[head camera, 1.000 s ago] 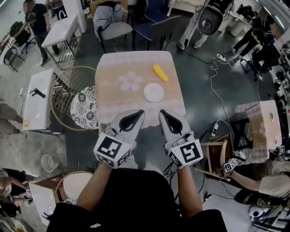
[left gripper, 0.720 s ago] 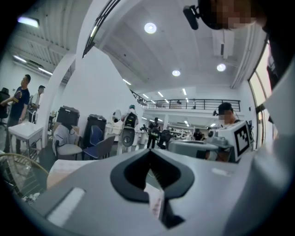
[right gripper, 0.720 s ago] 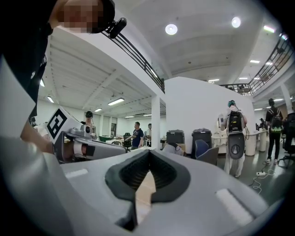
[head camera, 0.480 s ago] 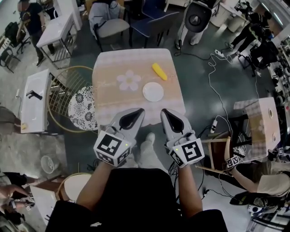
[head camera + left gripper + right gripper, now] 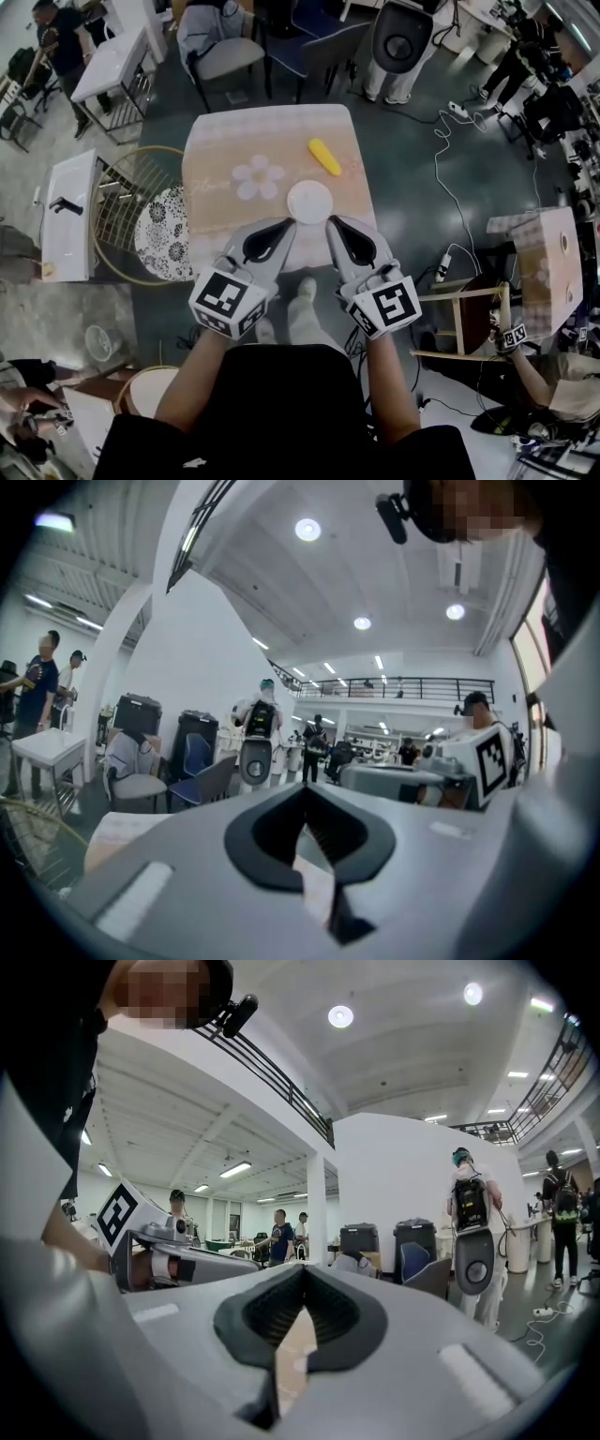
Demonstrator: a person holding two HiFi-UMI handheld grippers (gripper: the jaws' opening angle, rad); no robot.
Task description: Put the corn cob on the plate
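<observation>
A yellow corn cob (image 5: pixel 324 157) lies on the far right part of a small table with a beige flowered cloth (image 5: pixel 225 202). A white plate (image 5: pixel 310 202), bare, sits nearer me on the same table. My left gripper (image 5: pixel 288 224) and right gripper (image 5: pixel 331 221) are held side by side at the table's near edge, their tips flanking the plate's near rim. Both are shut with nothing in them. The left gripper view (image 5: pixel 305 787) and the right gripper view (image 5: pixel 303 1267) show the jaws closed and pointing level across the room, with only a sliver of cloth below.
A grey chair (image 5: pixel 220 52) and a blue chair (image 5: pixel 323 47) stand beyond the table. A gold wire stool with a patterned cushion (image 5: pixel 167 232) and a white bench (image 5: pixel 70 211) are at the left. Cables (image 5: pixel 450 178) and a wooden stool (image 5: pixel 459 319) are at the right. People stand around.
Both grippers have moved forward together toward the table; their tips now reach its near edge beside the plate. They stay shut. Corn and plate have not moved on the table.
</observation>
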